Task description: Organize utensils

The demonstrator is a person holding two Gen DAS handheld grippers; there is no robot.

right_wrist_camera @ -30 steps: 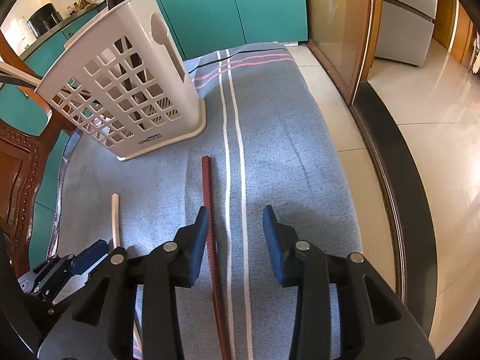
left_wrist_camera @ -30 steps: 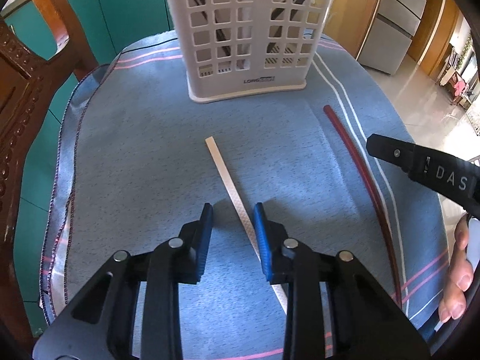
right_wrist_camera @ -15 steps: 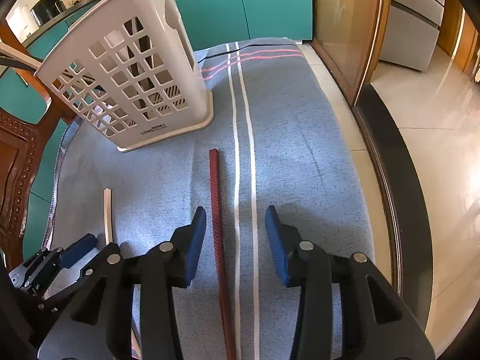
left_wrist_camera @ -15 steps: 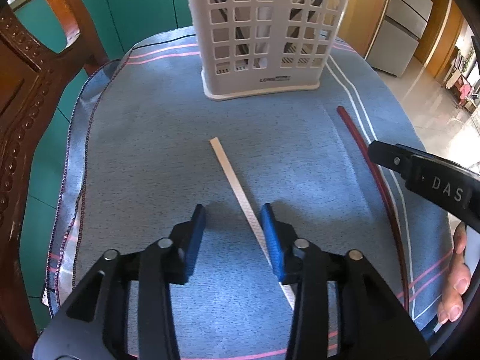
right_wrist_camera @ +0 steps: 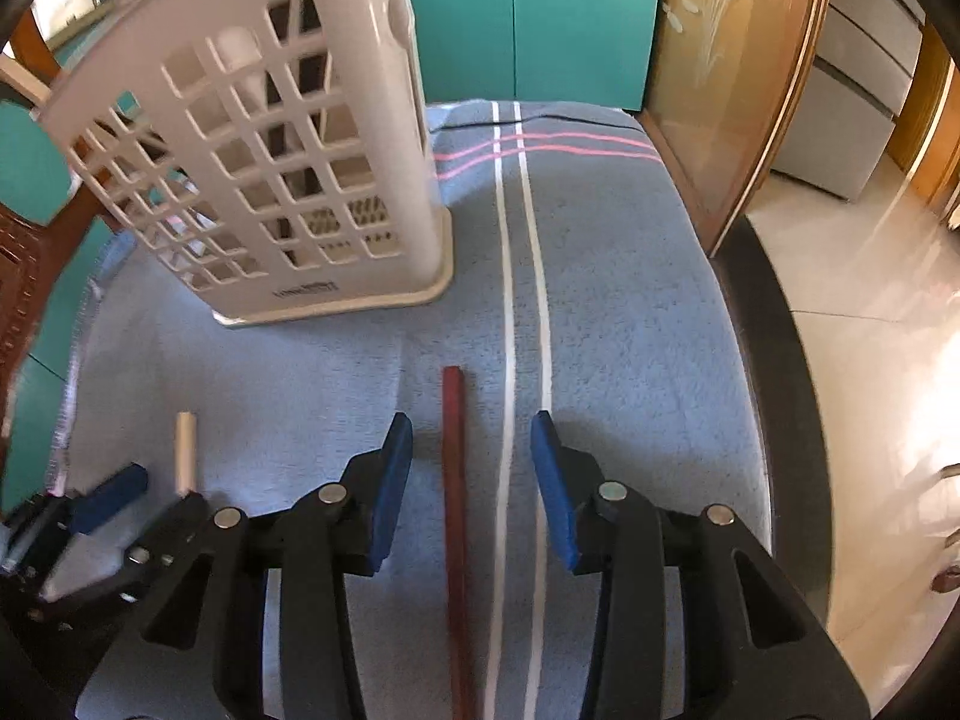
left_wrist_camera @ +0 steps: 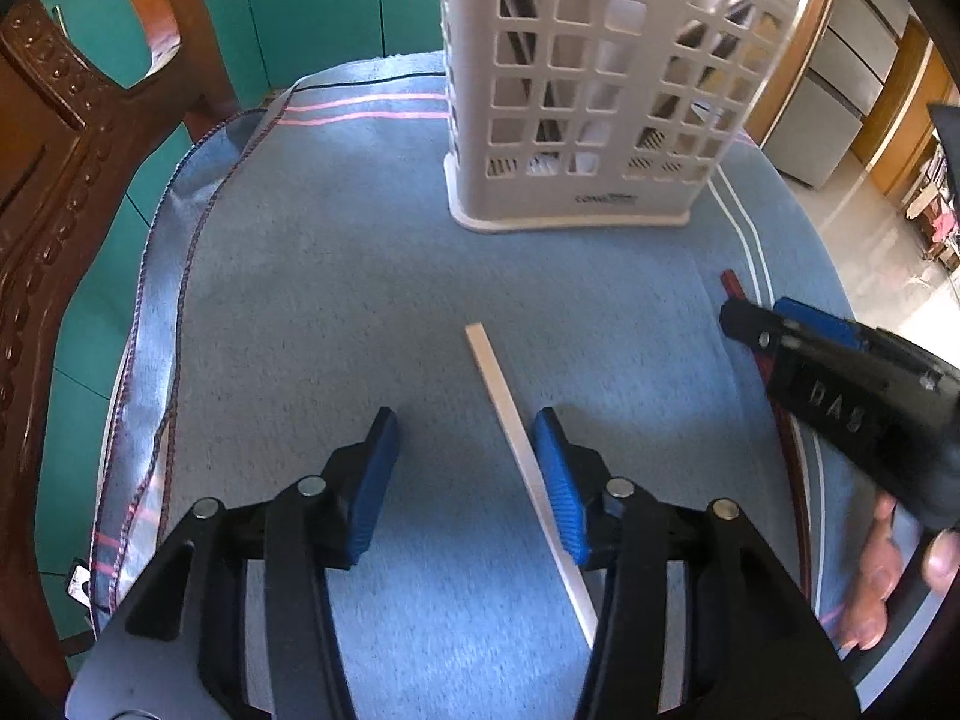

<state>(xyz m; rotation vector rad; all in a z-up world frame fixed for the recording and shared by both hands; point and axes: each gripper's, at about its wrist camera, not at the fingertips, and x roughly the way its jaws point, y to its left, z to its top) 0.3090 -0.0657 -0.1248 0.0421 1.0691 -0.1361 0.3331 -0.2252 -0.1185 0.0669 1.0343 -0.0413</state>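
A pale chopstick (left_wrist_camera: 516, 438) lies on the blue cloth (left_wrist_camera: 336, 300), running between the open fingers of my left gripper (left_wrist_camera: 465, 468), close to the right pad. A dark red chopstick (right_wrist_camera: 454, 480) lies between the open fingers of my right gripper (right_wrist_camera: 472, 480), nearer the left pad. Both grippers are empty and low over the cloth. The white slotted utensil basket (left_wrist_camera: 594, 96) stands upright ahead with dark utensils inside. The pale chopstick's tip (right_wrist_camera: 185, 450) and the left gripper (right_wrist_camera: 90, 516) show in the right wrist view. The right gripper (left_wrist_camera: 798, 336) shows in the left wrist view.
A carved wooden chair (left_wrist_camera: 54, 192) stands at the left edge of the cloth. Teal cabinets (right_wrist_camera: 540, 18) are behind the table. The table's right edge (right_wrist_camera: 762, 372) drops to a shiny tiled floor. The basket (right_wrist_camera: 270, 168) stands a short way beyond both chopsticks.
Both grippers have moved forward along their chopsticks toward the basket, which now looks nearer. The jaws stay open and the chopsticks have not moved.
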